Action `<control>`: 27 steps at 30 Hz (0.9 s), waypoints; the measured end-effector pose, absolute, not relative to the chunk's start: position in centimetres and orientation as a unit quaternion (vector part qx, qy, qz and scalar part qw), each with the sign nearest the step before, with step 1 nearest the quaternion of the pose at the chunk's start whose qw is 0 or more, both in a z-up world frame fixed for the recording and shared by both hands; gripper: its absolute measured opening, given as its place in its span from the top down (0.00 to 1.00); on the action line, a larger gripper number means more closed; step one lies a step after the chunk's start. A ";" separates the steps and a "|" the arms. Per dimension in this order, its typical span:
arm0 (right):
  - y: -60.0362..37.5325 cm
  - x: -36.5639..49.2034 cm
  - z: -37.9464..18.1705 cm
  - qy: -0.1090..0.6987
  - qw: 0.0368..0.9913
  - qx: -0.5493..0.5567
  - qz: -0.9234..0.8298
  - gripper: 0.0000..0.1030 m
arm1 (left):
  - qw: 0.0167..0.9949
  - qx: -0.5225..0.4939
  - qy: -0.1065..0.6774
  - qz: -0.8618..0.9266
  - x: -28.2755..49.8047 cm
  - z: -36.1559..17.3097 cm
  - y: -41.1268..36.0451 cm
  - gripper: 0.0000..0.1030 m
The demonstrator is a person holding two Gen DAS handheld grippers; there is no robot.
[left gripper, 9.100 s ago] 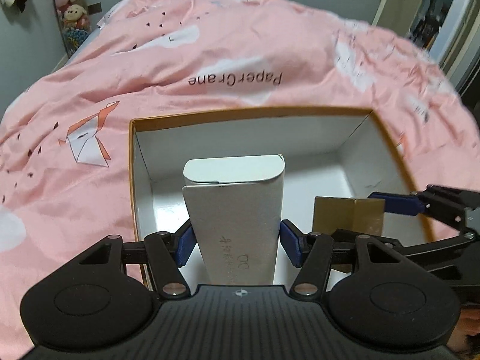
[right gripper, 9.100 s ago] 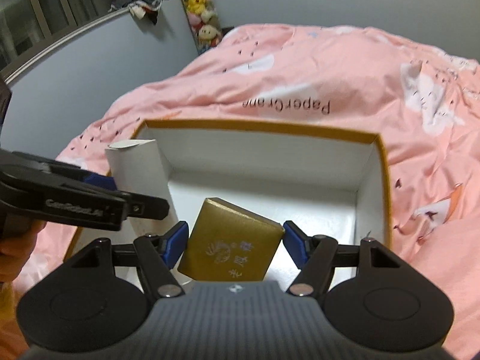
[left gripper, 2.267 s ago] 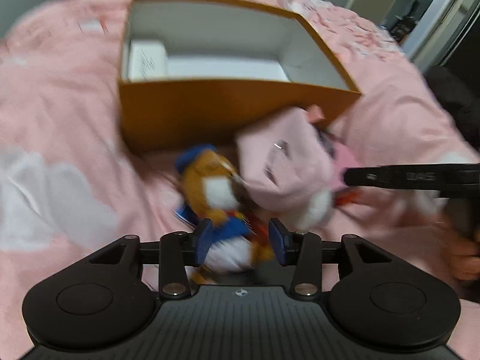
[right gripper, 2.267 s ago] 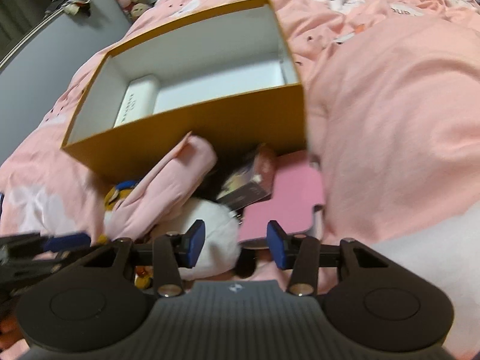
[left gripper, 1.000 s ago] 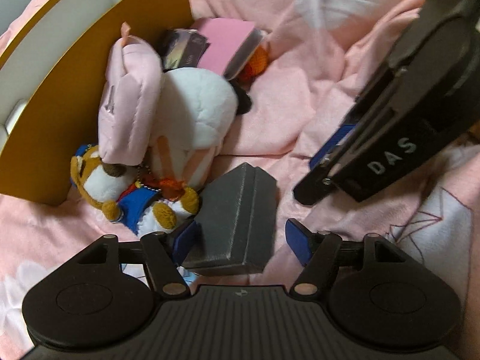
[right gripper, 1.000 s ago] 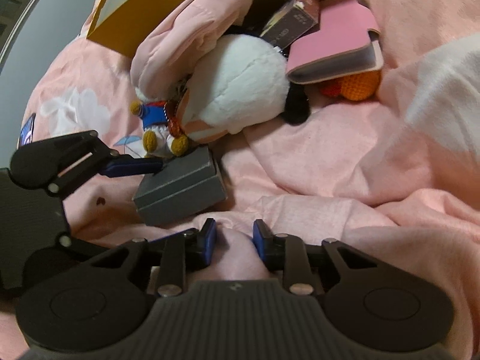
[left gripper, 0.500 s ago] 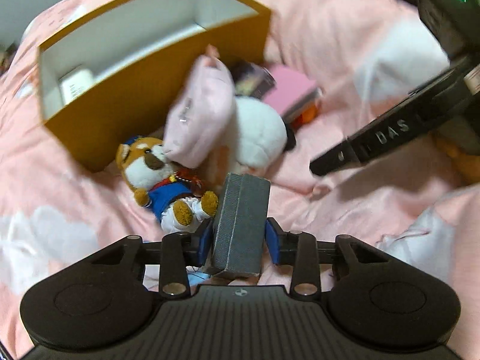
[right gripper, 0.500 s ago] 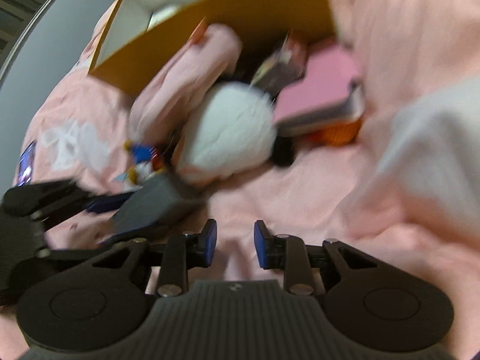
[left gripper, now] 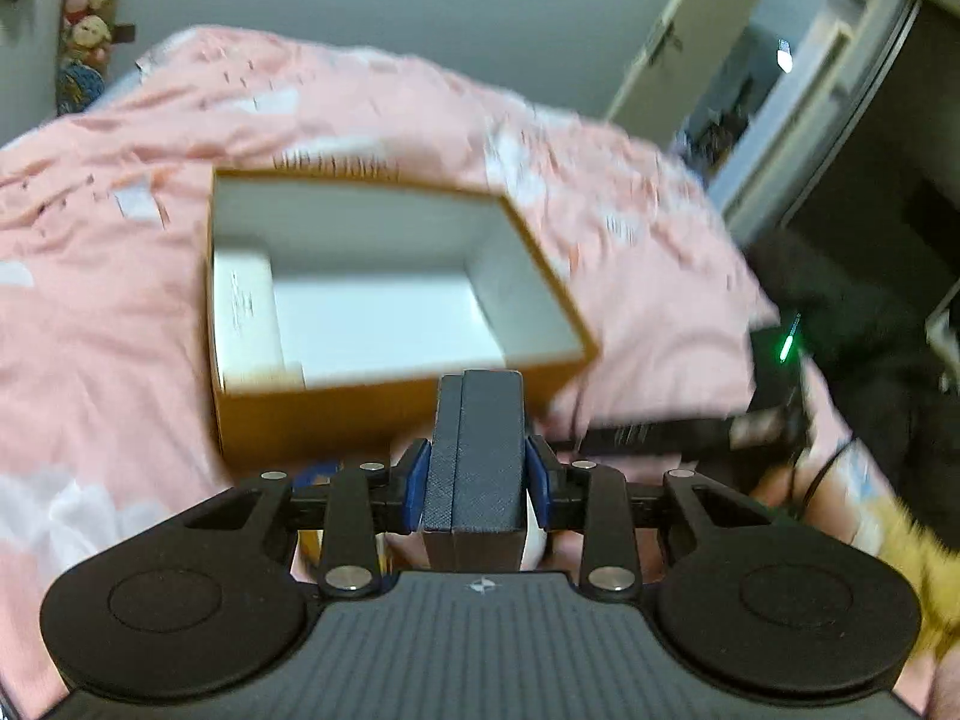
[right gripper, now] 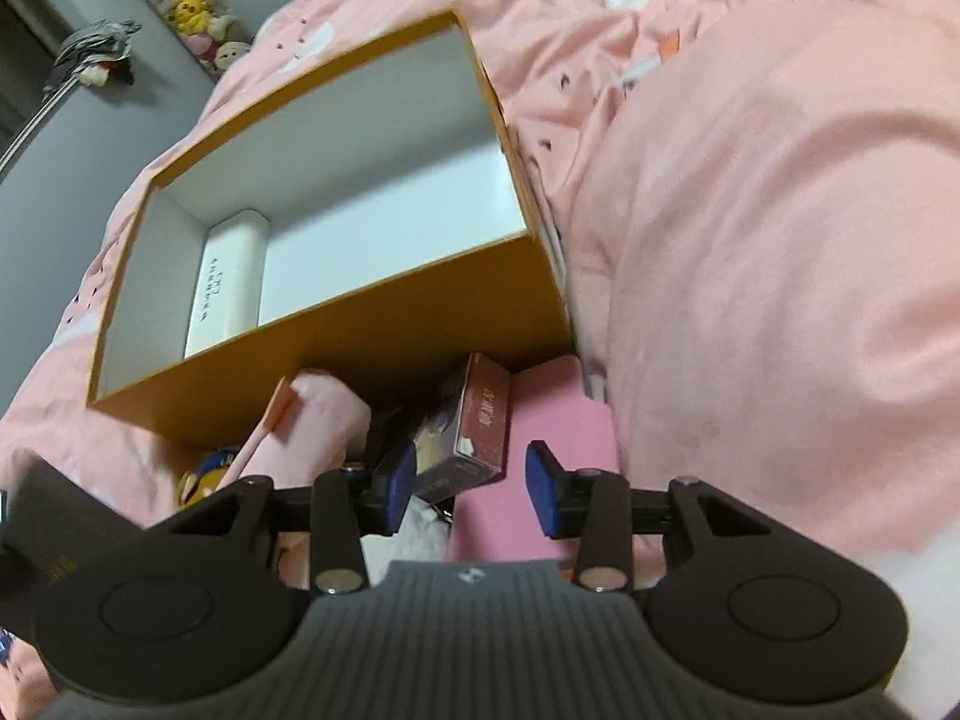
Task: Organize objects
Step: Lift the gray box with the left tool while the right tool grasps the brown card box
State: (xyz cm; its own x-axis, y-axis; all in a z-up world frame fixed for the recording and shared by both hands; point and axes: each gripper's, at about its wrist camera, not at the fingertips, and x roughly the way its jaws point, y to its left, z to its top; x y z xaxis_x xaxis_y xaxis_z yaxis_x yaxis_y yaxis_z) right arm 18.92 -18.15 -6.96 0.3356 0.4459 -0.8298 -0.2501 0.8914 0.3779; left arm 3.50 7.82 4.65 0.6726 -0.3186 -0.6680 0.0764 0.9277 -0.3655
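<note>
Grey box up in the left gripper, open carton dead ahead

The left gripper (left gripper: 477, 483) is pinching the grey box (left gripper: 477, 456) by its two broad sides, jaws closing onto it, blue pads pressed against it; the box stands on end, long axis running straight out past the fingertips toward the orange carton (left gripper: 384, 414). The carton's near wall sits just beyond and below the box's far end, its white inside open, with a white box (left gripper: 246, 315) lying along the left wall. So the left hand looks nearest for the drop. Over on the right, the right gripper (right gripper: 471, 495) has its jaws opening and nothing clamped, hovering over a small maroon box (right gripper: 474, 444) and a pink case (right gripper: 540, 450) on the pink bedding (right gripper: 780, 240), just outside the carton's front wall.
</note>
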 end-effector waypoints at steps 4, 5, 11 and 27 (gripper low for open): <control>-17.8 19.8 -8.2 0.552 0.800 0.107 0.212 0.59 | 0.913 -0.166 0.360 -0.100 5.5 5.8 8.9 0.63; -17.8 19.8 -8.3 0.552 0.798 0.111 0.215 0.60 | 0.914 -0.170 0.354 -0.098 6.0 5.8 9.0 0.63; -16.9 19.7 -9.0 0.541 0.807 0.111 0.210 0.67 | 0.915 -0.197 0.343 -0.082 9.0 4.9 10.2 0.63; -18.9 18.1 -0.8 0.482 0.836 0.039 0.259 0.76 | 0.906 -0.206 0.365 -0.059 13.8 3.0 11.3 0.63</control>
